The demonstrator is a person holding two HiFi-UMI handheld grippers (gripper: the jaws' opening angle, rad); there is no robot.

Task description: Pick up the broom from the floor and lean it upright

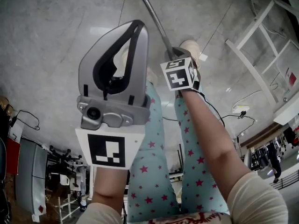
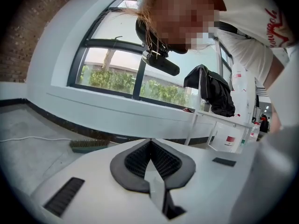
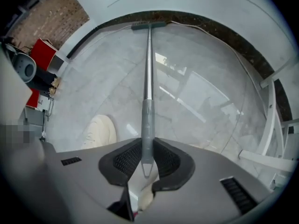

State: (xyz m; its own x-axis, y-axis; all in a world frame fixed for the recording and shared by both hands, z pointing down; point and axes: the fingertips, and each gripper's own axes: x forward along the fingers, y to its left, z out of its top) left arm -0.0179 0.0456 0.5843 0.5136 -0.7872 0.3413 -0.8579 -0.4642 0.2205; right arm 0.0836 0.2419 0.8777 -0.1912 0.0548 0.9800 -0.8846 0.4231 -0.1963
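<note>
Head view: a person stands on a grey polished floor (image 1: 46, 41), a white rack (image 1: 261, 55) to the right, a window (image 2: 117, 78) beyond.
The left hand-held gripper (image 1: 138, 26) is raised and points nearly level, jaws together on nothing. The right arm reaches down, and the right hand-held gripper (image 3: 147, 143) points steeply at the floor, jaws clamped on the grey handle end of the broom (image 3: 147, 78). There is one broom, its head on the floor by the wall, along with two hand-held grippers and one rack.
</note>
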